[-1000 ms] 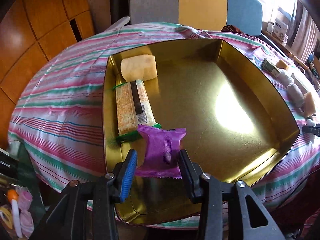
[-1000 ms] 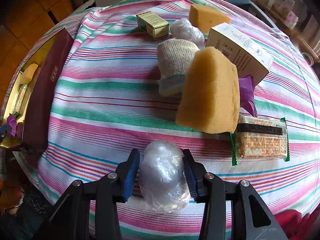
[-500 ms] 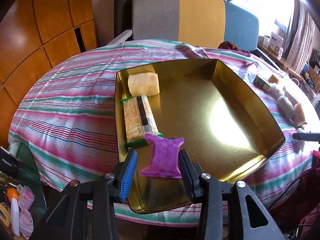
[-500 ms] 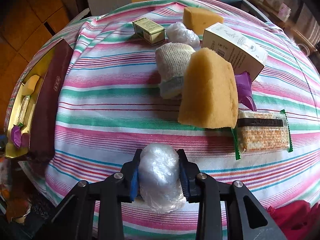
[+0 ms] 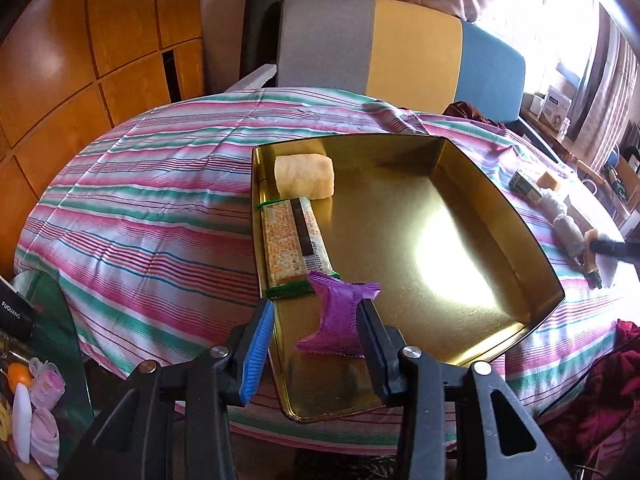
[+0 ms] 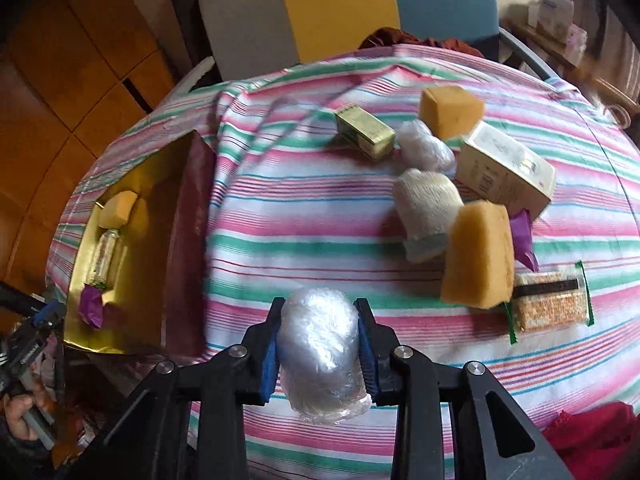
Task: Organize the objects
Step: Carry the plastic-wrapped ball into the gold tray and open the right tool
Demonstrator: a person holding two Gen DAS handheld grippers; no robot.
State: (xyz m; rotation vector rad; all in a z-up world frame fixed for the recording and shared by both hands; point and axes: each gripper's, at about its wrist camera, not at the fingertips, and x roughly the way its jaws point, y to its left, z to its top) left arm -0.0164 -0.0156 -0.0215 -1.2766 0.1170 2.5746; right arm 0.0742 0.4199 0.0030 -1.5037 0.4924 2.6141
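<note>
The right gripper (image 6: pixel 320 338) squeezes a see-through plastic-wrapped bundle (image 6: pixel 320 354) between both pads, above the striped tablecloth (image 6: pixel 304 216). The left gripper (image 5: pixel 318 344) is partly open over the shiny gold tin tray (image 5: pixel 496 200). A purple crinkly packet (image 5: pixel 340 320) lies in the tray between its fingers; only the right pad seems to touch it. A black object (image 5: pixel 14 308) reads "FUGUANG". The cracker pack (image 5: pixel 296 240) barcode is too small to read.

Daylight enters from the window (image 5: pixel 560 40), overexposed at upper right. A bright glare patch lies on the gold tin's floor (image 5: pixel 452 248). Right wrist view: motion blur softens the striped tablecloth (image 6: pixel 320 220). Fisheye distortion curves and darkens both views' edges.
</note>
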